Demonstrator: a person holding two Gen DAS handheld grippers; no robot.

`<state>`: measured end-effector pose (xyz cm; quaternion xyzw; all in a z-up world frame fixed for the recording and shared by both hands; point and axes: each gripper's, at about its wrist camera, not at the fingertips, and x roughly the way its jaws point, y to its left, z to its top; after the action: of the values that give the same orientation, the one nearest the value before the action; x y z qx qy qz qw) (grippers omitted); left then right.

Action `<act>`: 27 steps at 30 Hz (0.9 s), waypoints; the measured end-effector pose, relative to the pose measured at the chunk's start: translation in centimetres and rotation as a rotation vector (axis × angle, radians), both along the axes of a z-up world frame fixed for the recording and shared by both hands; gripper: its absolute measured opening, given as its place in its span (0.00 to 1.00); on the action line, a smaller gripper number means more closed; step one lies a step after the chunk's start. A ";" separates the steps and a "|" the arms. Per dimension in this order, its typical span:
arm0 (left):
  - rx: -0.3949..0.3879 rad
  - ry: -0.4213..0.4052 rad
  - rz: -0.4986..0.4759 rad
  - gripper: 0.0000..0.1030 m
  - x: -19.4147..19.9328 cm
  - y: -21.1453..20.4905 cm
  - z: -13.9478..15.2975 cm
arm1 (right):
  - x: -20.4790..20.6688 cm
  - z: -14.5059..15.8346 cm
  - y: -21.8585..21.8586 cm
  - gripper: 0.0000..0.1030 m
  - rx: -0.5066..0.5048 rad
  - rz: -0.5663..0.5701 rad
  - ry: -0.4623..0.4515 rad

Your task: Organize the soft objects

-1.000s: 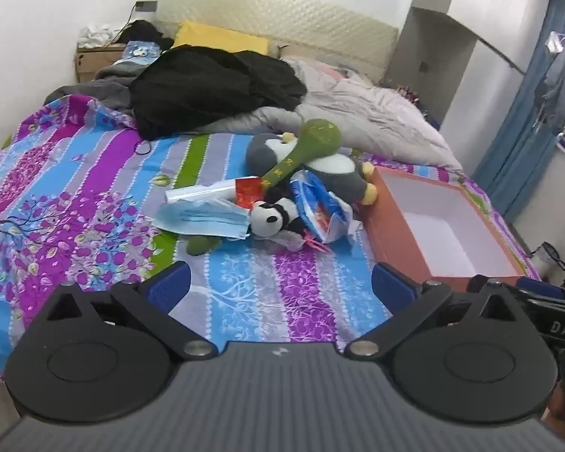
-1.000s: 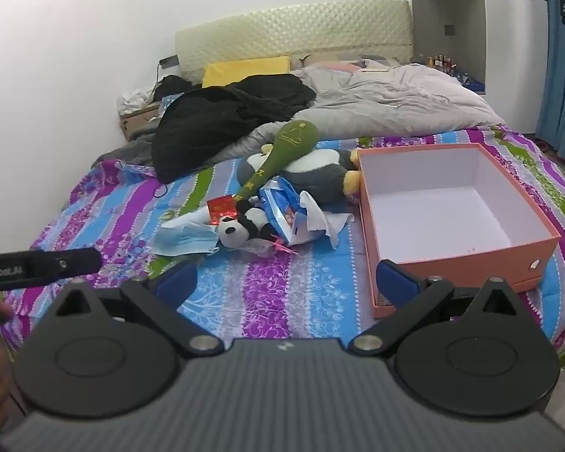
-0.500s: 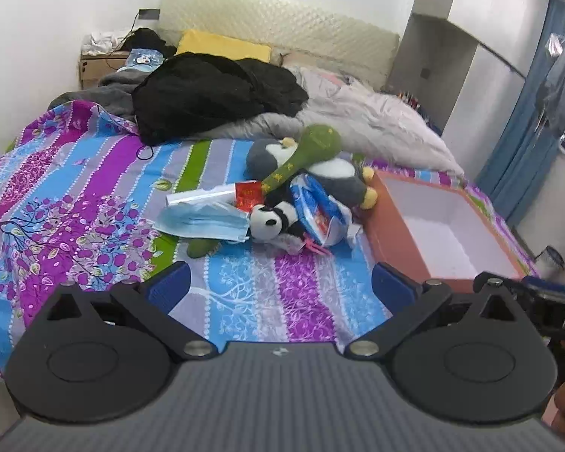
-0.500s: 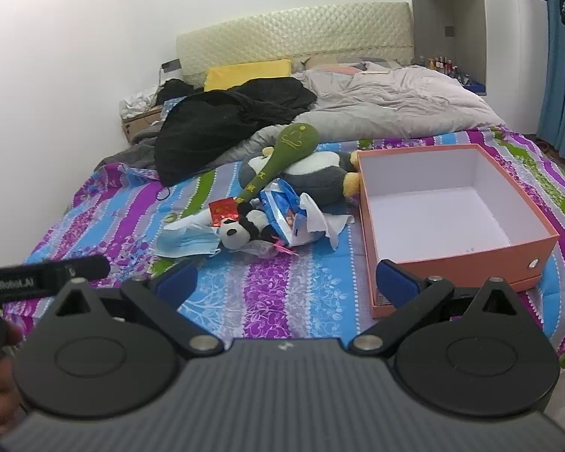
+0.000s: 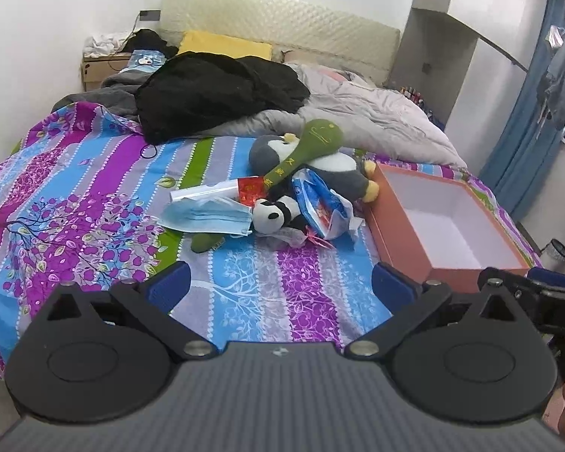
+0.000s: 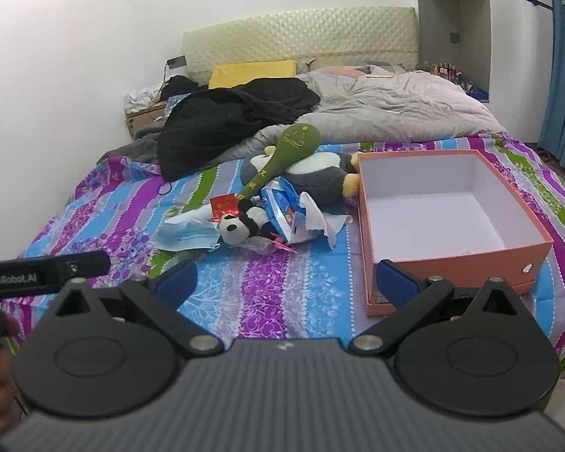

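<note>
You are facing a bed (image 5: 94,196) spread with a sheet striped in purple, blue and green, a padded headboard (image 6: 301,52) behind it against a white wall. Your left gripper (image 5: 278,282) has its blue-padded fingers (image 5: 169,282) spread wide with nothing between them, poised over the near edge of the sheet. Your right gripper (image 6: 286,278) is likewise released and empty, its right finger (image 6: 395,278) in front of the near corner of the orange box (image 6: 452,260). That box lies open on the sheet, white inside, with nothing in it. Just to its left the soft things lie heaped together: a small panda plush (image 5: 271,216) at the front, touching a blue face mask (image 5: 207,220) on its left and a crumpled blue and white packet (image 5: 320,207) on its right. Behind them a grey penguin plush (image 5: 331,173) lies on its side against the box wall, and a green paddle-shaped toy (image 5: 312,147) lies slanted across it, a red slip (image 5: 250,188) at its handle. Further back a black garment (image 5: 214,94) and a grey quilt (image 5: 376,120) are bunched, with a yellow pillow (image 6: 252,71) at the headboard.
</note>
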<state>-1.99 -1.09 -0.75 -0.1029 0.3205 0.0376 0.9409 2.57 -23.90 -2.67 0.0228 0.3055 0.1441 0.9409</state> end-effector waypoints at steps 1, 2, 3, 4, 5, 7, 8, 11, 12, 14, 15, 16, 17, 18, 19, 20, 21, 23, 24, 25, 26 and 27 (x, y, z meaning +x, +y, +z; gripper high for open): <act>0.006 0.005 -0.002 1.00 0.1 -0.1 -0.1 | 0.1 -0.1 -0.2 1.00 0.004 -0.008 0.001; 0.010 0.008 -0.005 1.00 0.2 -0.3 -0.1 | 0.1 -0.1 -0.4 1.00 0.014 -0.022 0.003; 0.008 0.009 -0.010 1.00 0.3 -0.4 -0.1 | 0.2 -0.2 -0.6 1.00 0.025 -0.033 0.009; 0.004 0.009 -0.013 1.00 0.4 -0.4 -0.1 | 0.3 -0.2 -0.8 1.00 0.033 -0.042 0.016; 0.001 0.006 -0.015 1.00 0.6 -0.5 0.0 | 0.3 -0.2 -1.0 1.00 0.036 -0.048 0.018; -0.002 0.000 -0.016 1.00 0.7 -0.6 0.0 | 0.3 0.0 -1.1 1.00 0.028 -0.051 0.007; -0.008 0.001 -0.017 1.00 0.8 -0.7 0.0 | 0.3 0.0 -1.2 1.00 0.022 -0.052 0.002; -0.017 0.009 -0.024 1.00 0.7 -0.9 -0.2 | 0.4 0.1 -1.4 1.00 0.024 -0.051 0.004; -0.014 0.013 -0.028 1.00 0.7 -0.9 -0.3 | 0.4 0.0 -1.5 1.00 0.028 -0.047 0.005; -0.019 0.016 -0.031 1.00 0.7 -0.8 -0.4 | 0.5 -0.2 -1.4 1.00 0.033 -0.036 0.014; -0.025 0.013 -0.026 1.00 0.7 -0.6 -0.4 | 0.6 -0.3 -1.5 1.00 0.040 -0.035 0.021; -0.028 0.011 -0.021 1.00 0.7 -0.5 -0.4 | 0.7 -0.4 -1.6 1.00 0.050 -0.038 0.030; -0.029 0.010 -0.018 1.00 0.7 -0.4 -0.4 | 0.8 -0.5 -1.6 1.00 0.056 -0.039 0.036; -0.031 0.008 -0.016 1.00 0.7 -0.3 -0.4 | 0.8 -0.4 -1.6 1.00 0.059 -0.040 0.036; -0.032 0.009 -0.015 1.00 0.7 -0.2 -0.3 | 0.7 -0.4 -1.6 1.00 0.058 -0.040 0.031; -0.032 0.009 -0.015 1.00 0.7 -0.1 -0.3 | 0.7 -0.4 -1.5 1.00 0.055 -0.038 0.029; -0.031 0.011 -0.013 1.00 0.7 -0.1 -0.3 | 0.6 -0.4 -1.5 1.00 0.052 -0.035 0.029; -0.021 0.009 -0.008 1.00 0.7 -0.2 -0.3 | 0.5 -0.5 -1.4 1.00 0.055 -0.031 0.033; -0.014 0.005 -0.009 1.00 0.6 -0.2 -0.3 | 0.5 -0.6 -1.3 1.00 0.056 -0.035 0.035; -0.008 0.001 -0.010 1.00 0.6 -0.3 -0.3 | 0.5 -0.7 -1.3 1.00 0.056 -0.037 0.036; -0.004 0.001 -0.011 1.00 0.6 -0.4 -0.3 | 0.5 -0.7 -1.3 1.00 0.055 -0.042 0.040; -0.003 0.003 -0.014 1.00 0.7 -0.4 -0.4 | 0.5 -0.7 -1.3 1.00 0.055 -0.051 0.043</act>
<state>-1.33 -1.46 -1.10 -0.1021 0.3228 0.0308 0.9404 3.10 -25.22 -3.41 0.0598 0.3209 0.1278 0.9365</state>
